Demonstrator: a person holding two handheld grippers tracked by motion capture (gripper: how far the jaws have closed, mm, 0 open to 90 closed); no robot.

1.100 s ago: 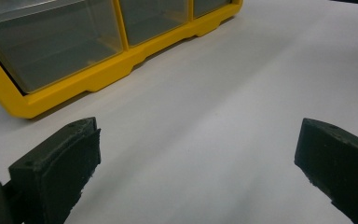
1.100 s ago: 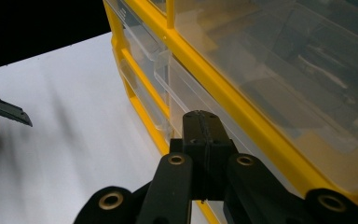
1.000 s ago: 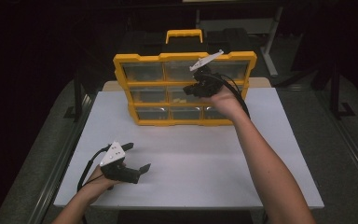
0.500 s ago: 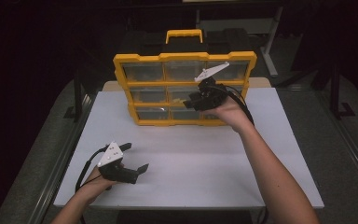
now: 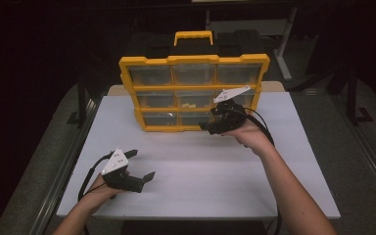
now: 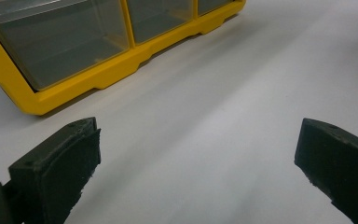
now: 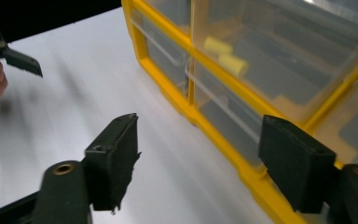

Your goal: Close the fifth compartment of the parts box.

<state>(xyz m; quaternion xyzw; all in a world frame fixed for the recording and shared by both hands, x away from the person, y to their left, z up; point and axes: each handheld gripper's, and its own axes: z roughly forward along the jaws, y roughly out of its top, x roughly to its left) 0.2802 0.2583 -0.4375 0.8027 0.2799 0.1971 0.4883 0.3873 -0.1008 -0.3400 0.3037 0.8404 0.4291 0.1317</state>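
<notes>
Table: a white, flat-topped rectangular table (image 5: 200, 176), plain and matte, with dark floor around it.
On it, far side: a yellow plastic organiser case (image 5: 194, 128) with clear drawer fronts and a carry handle, standing upright on its edge.
Near half: bare white surface.

white table (image 5: 186, 161) fills centre and lower frame | grey floor (image 5: 357, 127) at right edge | dark metal stand legs (image 5: 286, 58) upper right, behind the table
</notes>
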